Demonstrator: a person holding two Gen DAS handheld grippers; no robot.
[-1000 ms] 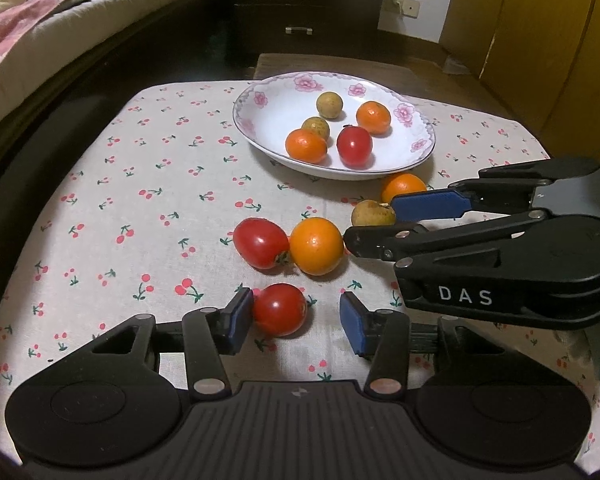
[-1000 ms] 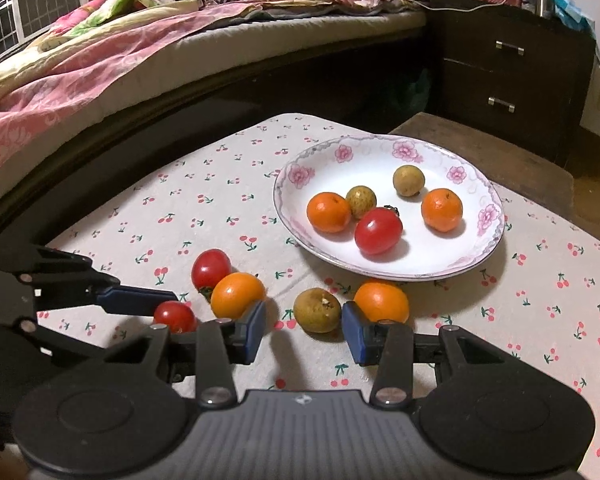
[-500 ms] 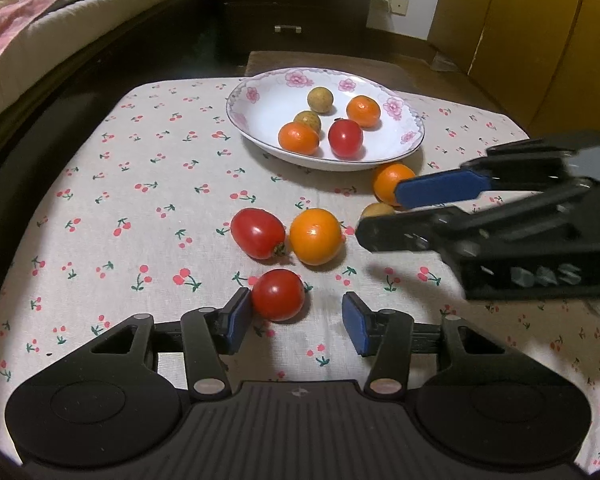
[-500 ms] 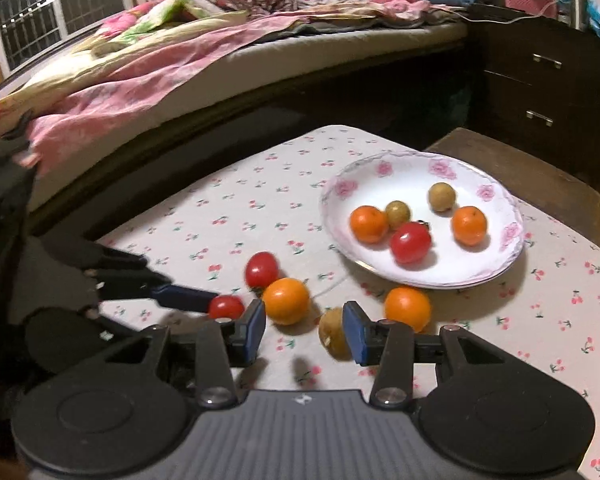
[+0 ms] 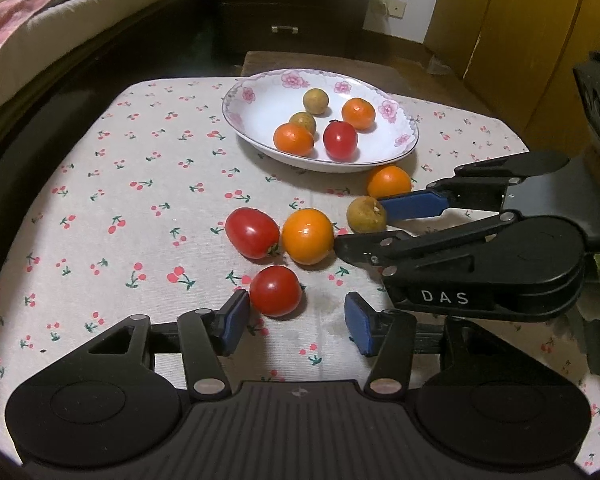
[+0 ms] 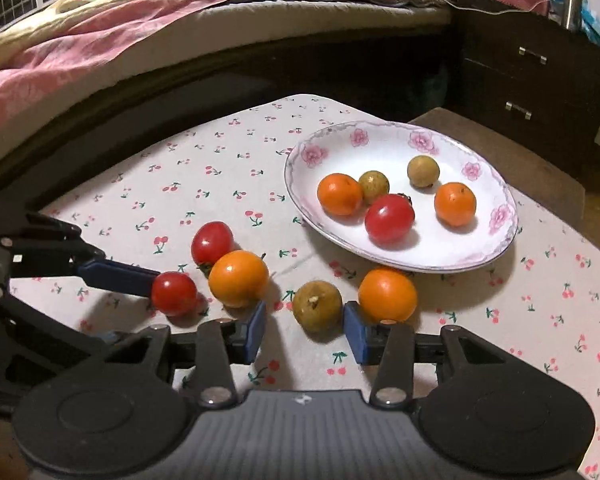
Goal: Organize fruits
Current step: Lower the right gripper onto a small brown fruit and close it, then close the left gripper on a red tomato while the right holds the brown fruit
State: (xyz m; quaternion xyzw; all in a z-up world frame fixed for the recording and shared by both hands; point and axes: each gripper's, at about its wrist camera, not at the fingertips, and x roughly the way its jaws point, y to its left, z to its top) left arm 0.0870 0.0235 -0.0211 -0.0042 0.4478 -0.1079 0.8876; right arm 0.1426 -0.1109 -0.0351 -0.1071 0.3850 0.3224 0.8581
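- The bench [image 5: 100, 208] wears a pale cloth printed with cherries, and a white plate [image 5: 260, 92] with pink flowers on its rim sits toward its far side.
- Inside the plate lie two oranges, two brownish-green fruits and one red tomato [image 5: 340, 140], close together near the middle.
- Five fruits lie loose on the cloth, all on the near side of the plate.
- The left claw [image 5: 296, 322] has just been opening; its blue pads stand apart. A small tomato [image 5: 275, 290] lies just ahead of the tips, right beside the left-hand pad, with clear cloth between it and the other pad. It is not gripped.
- Just beyond it an oval tomato [image 5: 252, 233] and a large orange [image 5: 308, 236] lie touching side by side.
- The right claw [image 6: 305, 330] stands fairly narrow and open. A brownish-green fruit [image 6: 318, 306] lies between its fingertips, just ahead of the pads, resting on the cloth; whether a pad touches it I cannot tell.
- Another orange [image 6: 387, 295] lies just outside the right-hand pad, close under the plate's near rim.
- A bed [image 6: 120, 20] with pink covers runs behind the bench, with dark drawers [image 6: 532, 64] next to it.
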